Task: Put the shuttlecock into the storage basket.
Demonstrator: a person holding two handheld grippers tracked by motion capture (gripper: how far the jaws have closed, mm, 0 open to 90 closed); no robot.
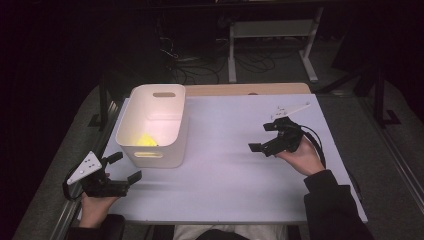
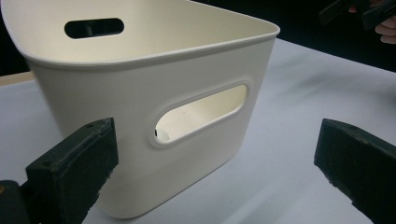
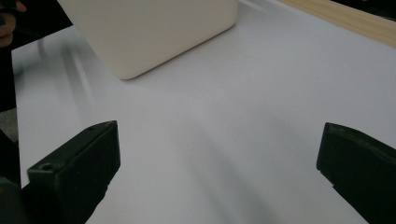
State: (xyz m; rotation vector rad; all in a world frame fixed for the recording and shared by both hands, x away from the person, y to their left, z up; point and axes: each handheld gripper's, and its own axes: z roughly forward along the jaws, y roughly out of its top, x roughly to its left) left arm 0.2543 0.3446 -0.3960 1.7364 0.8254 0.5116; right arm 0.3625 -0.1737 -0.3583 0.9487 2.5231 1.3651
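A white plastic bin [image 1: 154,125] with slot handles stands on the left half of the white table [image 1: 230,175]; something yellow [image 1: 145,139] lies on its floor. My left gripper [image 1: 124,168] is open near the table's front left corner, its jaws aimed at the bin's near wall [image 2: 154,135] with the handle slot [image 2: 201,114] between them. My right gripper [image 1: 264,136] is open at the right side of the table, held just above the bare surface [image 3: 219,140], facing the bin [image 3: 149,32]. Neither holds anything.
A strip of wooden tabletop [image 1: 250,89] shows behind the white sheet. Past the table are a dark floor with cables [image 1: 200,65] and a white desk frame [image 1: 270,35]. Bare white surface lies between the two grippers.
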